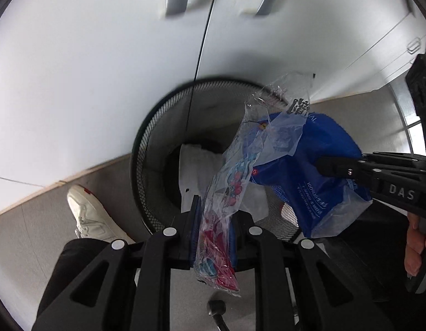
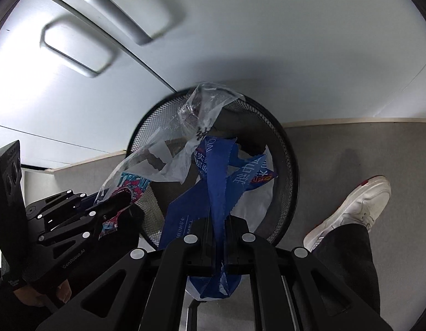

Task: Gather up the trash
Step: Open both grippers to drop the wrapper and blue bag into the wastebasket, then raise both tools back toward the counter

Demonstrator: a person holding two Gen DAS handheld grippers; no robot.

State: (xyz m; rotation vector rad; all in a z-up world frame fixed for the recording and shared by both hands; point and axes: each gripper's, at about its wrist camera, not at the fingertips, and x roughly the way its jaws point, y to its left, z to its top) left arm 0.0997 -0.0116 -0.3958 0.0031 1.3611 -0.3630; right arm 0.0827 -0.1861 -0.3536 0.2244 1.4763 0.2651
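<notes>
Left gripper (image 1: 213, 220) pinches crinkled clear wrapper (image 1: 226, 190) above round mesh bin (image 1: 147, 149).

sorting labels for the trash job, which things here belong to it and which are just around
Job:
left gripper, clear pink-print wrapper
right gripper, blue wrapper
mesh bin

Just around:
white shoe
cabinet doors

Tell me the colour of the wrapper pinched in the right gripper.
Blue with white print, the wrapper shows best in the right wrist view.

Black mesh bin (image 1: 147, 165), blue wrapper (image 1: 309, 171) with white print, clear wrapper (image 1: 229, 193) patterned pink and blue, white shoe (image 1: 89, 212)
</notes>
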